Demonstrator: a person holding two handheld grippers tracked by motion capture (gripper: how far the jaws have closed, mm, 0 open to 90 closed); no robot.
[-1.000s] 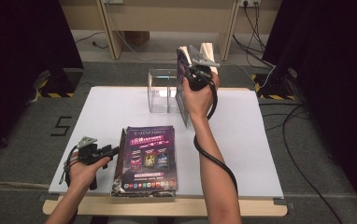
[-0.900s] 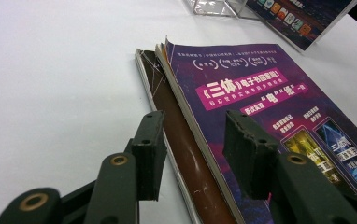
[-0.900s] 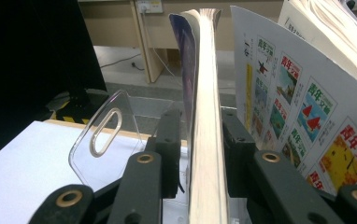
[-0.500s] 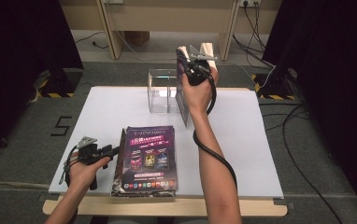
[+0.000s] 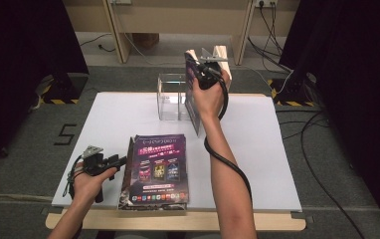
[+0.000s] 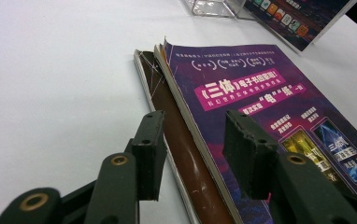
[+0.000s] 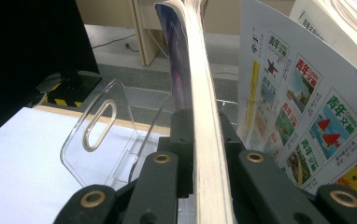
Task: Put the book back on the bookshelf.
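Observation:
My right gripper [image 5: 204, 68] holds a purple-covered magazine [image 5: 193, 102] upright above the clear acrylic holder [image 5: 170, 97]. Its jaws have just been closing and now press on the magazine's thick page block [image 7: 204, 70], with the right gripper [image 7: 200, 135] shut on it. A loose page with colourful pictures [image 7: 303, 116] fans out to the right. A stack of similar magazines [image 5: 158, 167] lies flat near the table's front edge. My left gripper [image 5: 121, 160] rests at its left side, open. In the left gripper view, the left gripper [image 6: 193, 144] straddles the stack's [image 6: 260, 88] spine edge without pressing on it.
The white table top [image 5: 113, 114] has free room at left and right. The clear holder [image 7: 102, 135] stands at the back middle, with a slot handle in its side wall. Cables lie on the floor beyond and to the right of the table.
The right hand has shifted slightly up and to the left with the magazine, which stands a little more upright. The left hand and the stack have not moved.

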